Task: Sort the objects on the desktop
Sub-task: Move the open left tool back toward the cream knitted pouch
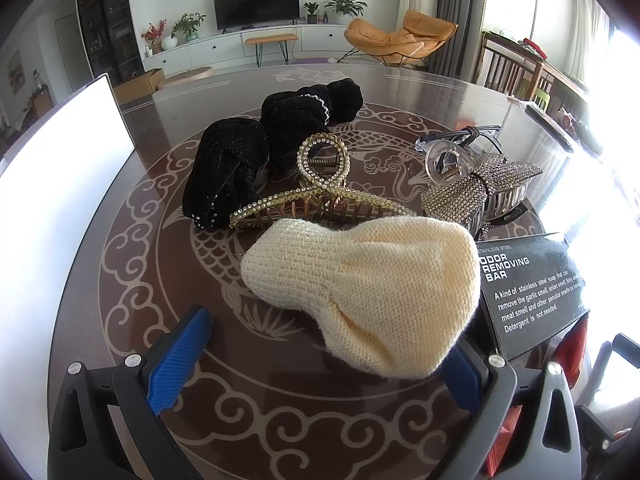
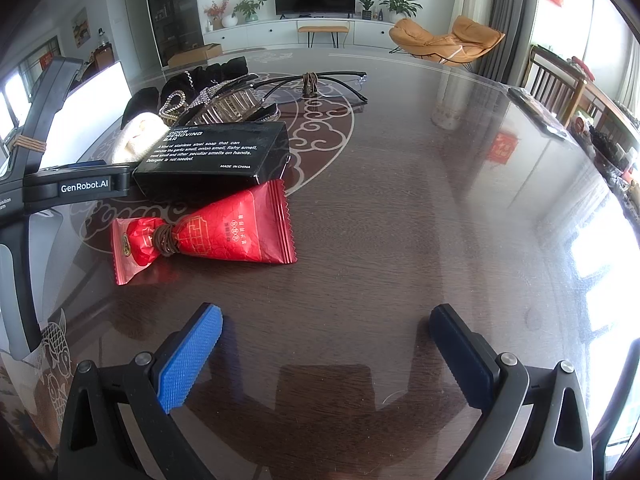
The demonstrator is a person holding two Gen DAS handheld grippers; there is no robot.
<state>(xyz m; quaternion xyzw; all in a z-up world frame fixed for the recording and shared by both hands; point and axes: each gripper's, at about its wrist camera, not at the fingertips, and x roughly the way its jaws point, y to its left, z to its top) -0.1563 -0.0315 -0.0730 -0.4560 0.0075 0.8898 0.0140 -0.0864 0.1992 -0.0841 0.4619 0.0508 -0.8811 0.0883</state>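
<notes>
My left gripper (image 1: 324,364) is open low over the table, and the near end of a cream knitted piece (image 1: 368,292) lies between its blue fingers (image 1: 180,360), against the right one. Behind it are a gold rhinestone hair claw (image 1: 320,196), two black velvet scrunchies (image 1: 232,176), a silver rhinestone bow clip (image 1: 480,192) and glasses (image 1: 472,136). A black "odor removing bar" box (image 1: 528,288) lies to the right. My right gripper (image 2: 326,356) is open over bare table, with a red packet (image 2: 224,232) tied by a brown hair band ahead to its left, before the black box (image 2: 216,152).
A white panel (image 1: 60,200) stands along the left side of the dark patterned table (image 2: 400,220). The glasses (image 2: 316,84) carry a brown band at the bridge. A flat dark object (image 2: 536,112) lies near the table's far right edge, with wooden chairs beyond.
</notes>
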